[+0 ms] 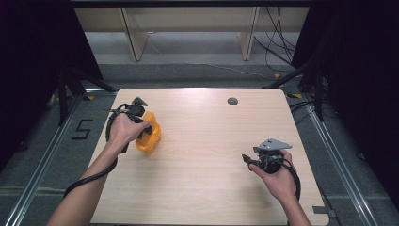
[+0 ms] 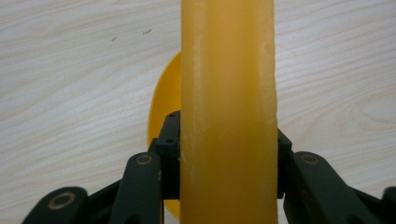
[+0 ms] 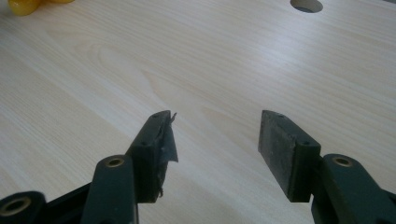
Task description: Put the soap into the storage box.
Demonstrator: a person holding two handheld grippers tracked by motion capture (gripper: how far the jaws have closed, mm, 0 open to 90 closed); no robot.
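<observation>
Left gripper (image 2: 228,154) pinches my yellow plastic piece (image 2: 228,93) over the table (image 1: 202,141) (pads tight on both sides); right gripper (image 3: 215,140) spread, empty.

My high camera sits above my side of the table (image 1: 202,141), looking forward and down, with the floor and shelf legs toward twelve o'clock. My left gripper camera looks along its jaws, pressed close against the yellow object (image 2: 228,112), tabletop behind. My right gripper camera rides low, facing across bare wood toward the round hole (image 3: 306,4) at one o'clock; the yellow object (image 3: 23,5) at eleven o'clock is shared with both other views.
</observation>
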